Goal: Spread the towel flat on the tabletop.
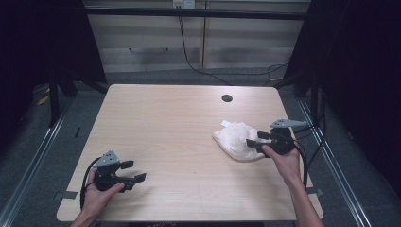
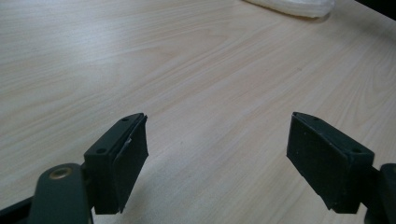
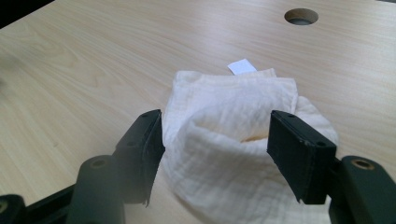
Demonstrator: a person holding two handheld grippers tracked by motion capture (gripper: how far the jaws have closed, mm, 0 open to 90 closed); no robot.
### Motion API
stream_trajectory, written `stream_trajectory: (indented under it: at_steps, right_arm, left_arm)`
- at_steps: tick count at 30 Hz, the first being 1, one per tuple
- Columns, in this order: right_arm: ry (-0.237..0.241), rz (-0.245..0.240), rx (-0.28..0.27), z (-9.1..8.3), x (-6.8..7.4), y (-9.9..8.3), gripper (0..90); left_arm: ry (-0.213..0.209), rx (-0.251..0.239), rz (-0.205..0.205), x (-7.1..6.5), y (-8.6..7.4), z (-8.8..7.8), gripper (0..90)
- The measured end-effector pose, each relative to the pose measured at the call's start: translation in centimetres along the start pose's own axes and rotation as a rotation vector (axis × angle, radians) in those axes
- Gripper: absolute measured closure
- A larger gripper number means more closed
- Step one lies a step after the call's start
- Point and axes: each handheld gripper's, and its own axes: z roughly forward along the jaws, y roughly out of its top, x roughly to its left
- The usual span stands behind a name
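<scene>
A crumpled white cloth (image 1: 235, 140) with a small white tag lies on the right part of the wooden table (image 1: 179, 118). My right gripper (image 1: 255, 139) sits at the cloth's right edge, open. In the right gripper view the cloth (image 3: 233, 121) bulges between its two black jaws, which stand apart on either side of a raised fold; my right gripper (image 3: 215, 156) does not pinch it. My left gripper (image 1: 134, 171) is held near the table's front left corner, open, with bare wood between its jaws. In the left gripper view my left gripper (image 2: 217, 158) points across the table toward the cloth (image 2: 294, 5) far off.
A round cable hole (image 1: 227, 98) lies in the table near its far right edge, also visible as a hole (image 3: 301, 16) beyond the cloth. Black cables trail from both grippers. Metal rails run along the floor on both sides of the table.
</scene>
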Motion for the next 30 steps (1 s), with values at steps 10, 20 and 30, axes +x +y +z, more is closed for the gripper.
stream_trajectory:
  at_steps: [10, 20, 30]
  right_arm:
    - [-0.008, 0.024, 0.038, 2.6, -2.0, 0.7, 35.9]
    - [0.029, 0.038, 0.121, 5.0, -2.5, -0.2, 29.7]
    - [0.002, 0.040, 0.198, 7.6, -2.4, -2.7, 40.7]
  left_arm:
    - [-0.008, -0.019, -0.005, 0.0, 0.0, -0.3, 20.7]
    - [-0.008, -0.015, -0.009, 0.1, -0.1, -0.3, 20.8]
    - [-0.006, -0.020, -0.009, 0.2, -0.2, -0.5, 20.8]
